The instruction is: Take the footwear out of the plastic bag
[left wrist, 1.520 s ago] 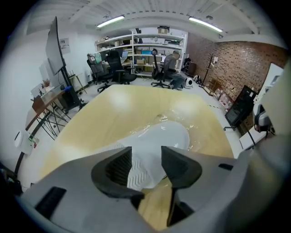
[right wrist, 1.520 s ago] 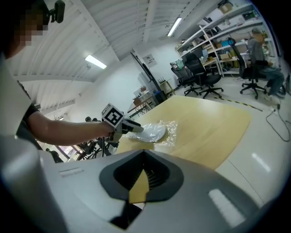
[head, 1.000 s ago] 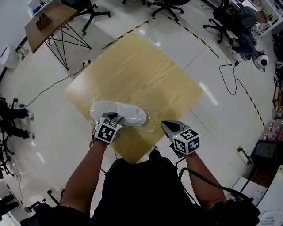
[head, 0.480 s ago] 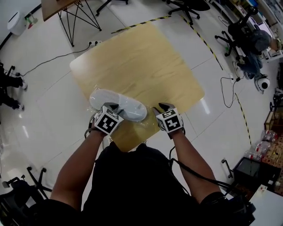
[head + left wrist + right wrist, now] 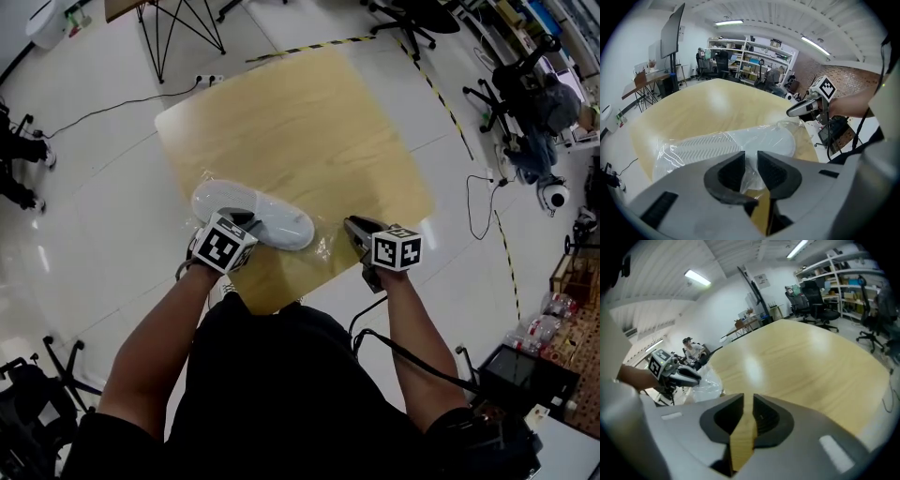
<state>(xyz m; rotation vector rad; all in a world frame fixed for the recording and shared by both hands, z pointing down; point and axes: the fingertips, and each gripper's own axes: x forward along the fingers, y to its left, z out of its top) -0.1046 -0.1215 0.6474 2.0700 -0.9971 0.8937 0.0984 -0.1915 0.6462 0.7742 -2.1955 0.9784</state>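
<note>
In the head view, a white shoe lies inside a clear plastic bag on the near part of the wooden table. Its long axis runs from left to right in front of the person. The left hand-held gripper is at the near side of the shoe. The right hand-held gripper is beside the loose end of the bag, a little apart from it.

In the left gripper view, the jaws have just been closing and there is only a narrow gap between them. Crumpled film from the bag passes through this gap, but I cannot see the pads clamping it yet. The shoe is directly ahead and lies across the view.

In the right gripper view, the jaws have also just been closing. They stand slightly apart, with only bare table between them. The bag lies to the left, so I think this hand must reach that way to take the loose end.
</note>
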